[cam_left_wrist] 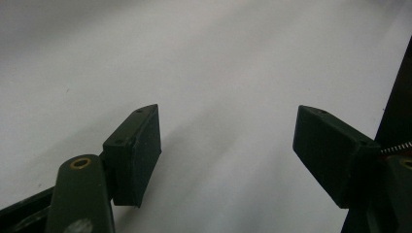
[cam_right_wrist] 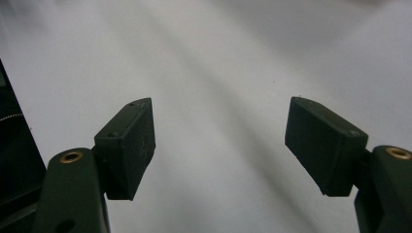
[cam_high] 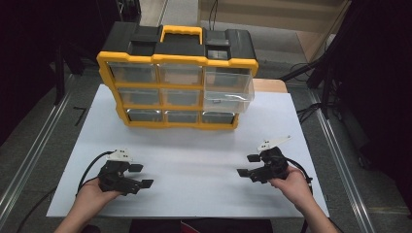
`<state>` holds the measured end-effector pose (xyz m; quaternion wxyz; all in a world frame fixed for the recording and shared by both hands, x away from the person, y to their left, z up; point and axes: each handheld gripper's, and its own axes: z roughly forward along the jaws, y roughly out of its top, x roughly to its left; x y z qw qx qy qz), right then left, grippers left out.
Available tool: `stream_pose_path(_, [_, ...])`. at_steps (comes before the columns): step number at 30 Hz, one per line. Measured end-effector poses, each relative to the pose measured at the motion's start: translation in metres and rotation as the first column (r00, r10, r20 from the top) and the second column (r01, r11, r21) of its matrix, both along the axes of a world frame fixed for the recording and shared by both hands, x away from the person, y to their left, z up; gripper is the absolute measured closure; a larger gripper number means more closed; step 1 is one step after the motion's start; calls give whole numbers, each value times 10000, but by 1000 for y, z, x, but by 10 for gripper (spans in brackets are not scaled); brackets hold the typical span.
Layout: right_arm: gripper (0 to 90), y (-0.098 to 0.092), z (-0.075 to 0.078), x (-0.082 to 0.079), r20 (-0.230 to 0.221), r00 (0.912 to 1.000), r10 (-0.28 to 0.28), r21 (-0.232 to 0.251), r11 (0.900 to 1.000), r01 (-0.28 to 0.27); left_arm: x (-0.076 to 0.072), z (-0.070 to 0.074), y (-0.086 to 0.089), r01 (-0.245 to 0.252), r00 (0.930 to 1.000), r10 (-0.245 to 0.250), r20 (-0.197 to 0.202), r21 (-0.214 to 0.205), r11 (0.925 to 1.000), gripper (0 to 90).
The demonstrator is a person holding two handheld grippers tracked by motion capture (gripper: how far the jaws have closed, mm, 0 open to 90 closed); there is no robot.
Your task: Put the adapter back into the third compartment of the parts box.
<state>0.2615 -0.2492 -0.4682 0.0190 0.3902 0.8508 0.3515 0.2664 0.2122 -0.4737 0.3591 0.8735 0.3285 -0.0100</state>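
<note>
We could read no text, label, brand or number anywhere. The yellow-and-black drawer organizer (cam_high: pixel 177 77) bore no lettering that we could make out, and the white tabletop (cam_high: pixel 194 160) carried no markings or signs either.

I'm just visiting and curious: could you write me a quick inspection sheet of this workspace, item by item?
Surface: white tabletop, bare around the grippers.
Job's things: yellow-and-black drawer organizer standing at the far side; its clear middle-right drawer is pulled partway out, contents not discernible.
Clutter: nothing seen.
Grippers: left gripper and right gripper both open, holding nothing, low over the table.
Cables: a black cable trails from the left gripper; another runs from the right.
Surroundings: grey floor, metal rails beside the table, dark stands.
</note>
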Motion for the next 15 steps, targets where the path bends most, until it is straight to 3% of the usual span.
stream_pose_path(15, [247,-18,-5,-20,285,9992,-283,261,9993,276,0,0,0,64,10000,-64,7,56,10000,271])
